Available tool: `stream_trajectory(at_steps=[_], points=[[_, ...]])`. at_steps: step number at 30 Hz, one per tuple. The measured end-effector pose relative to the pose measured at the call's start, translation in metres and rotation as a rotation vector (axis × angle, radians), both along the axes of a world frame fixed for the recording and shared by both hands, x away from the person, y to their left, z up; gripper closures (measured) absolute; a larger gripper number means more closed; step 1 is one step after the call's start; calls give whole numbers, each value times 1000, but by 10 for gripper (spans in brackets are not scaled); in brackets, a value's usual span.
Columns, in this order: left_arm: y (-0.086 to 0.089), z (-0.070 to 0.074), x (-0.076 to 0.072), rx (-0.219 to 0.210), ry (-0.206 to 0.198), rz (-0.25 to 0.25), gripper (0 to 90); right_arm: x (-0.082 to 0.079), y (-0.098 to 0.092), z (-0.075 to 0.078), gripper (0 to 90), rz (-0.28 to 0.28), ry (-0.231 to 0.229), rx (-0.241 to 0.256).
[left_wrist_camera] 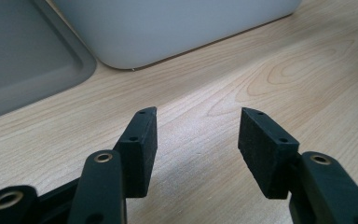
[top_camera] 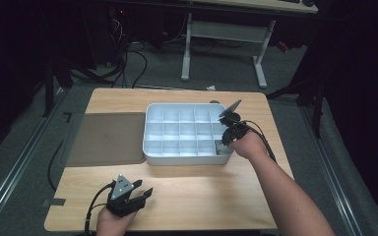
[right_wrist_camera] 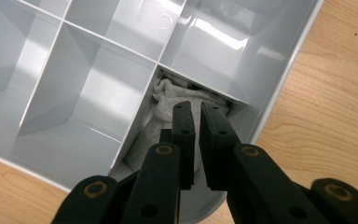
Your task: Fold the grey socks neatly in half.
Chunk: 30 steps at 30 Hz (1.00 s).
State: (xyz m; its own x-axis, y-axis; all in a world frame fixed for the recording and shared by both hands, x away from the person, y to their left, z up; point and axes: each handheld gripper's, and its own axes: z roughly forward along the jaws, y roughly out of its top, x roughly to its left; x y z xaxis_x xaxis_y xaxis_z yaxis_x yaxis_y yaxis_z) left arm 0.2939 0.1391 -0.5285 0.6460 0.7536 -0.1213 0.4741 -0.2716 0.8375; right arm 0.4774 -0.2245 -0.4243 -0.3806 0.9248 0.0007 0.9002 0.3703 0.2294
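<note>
— Where's the cloth [right_wrist_camera: 168,100]?
— Crumpled, pale grey, in the divided tray's [top_camera: 150,156] near-right corner compartment; the right gripper [right_wrist_camera: 198,109] pinches it.
— The left gripper [left_wrist_camera: 196,122]?
— Jaws apart, near the table's [top_camera: 202,196] front edge.

A flat grey lid [top_camera: 106,138] lies on the left of a light wooden table [top_camera: 187,196], just beside the tray. Behind the table, black cables [top_camera: 128,59] trail across grey carpet beneath a white-legged desk [top_camera: 224,34].
</note>
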Motion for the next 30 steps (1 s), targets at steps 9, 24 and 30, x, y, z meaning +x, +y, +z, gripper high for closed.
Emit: stream_trajectory(at_steps=[9,24,30], points=[[-1,-1,1,0,5,-6,475,-14,-5,4,787,-1,-45,28],[0,-1,2,-4,8,1,476,-62,-25,13,699,9,-206,154],[0,-1,3,-7,12,-4,476,-82,-30,14,682,26,-295,194]])
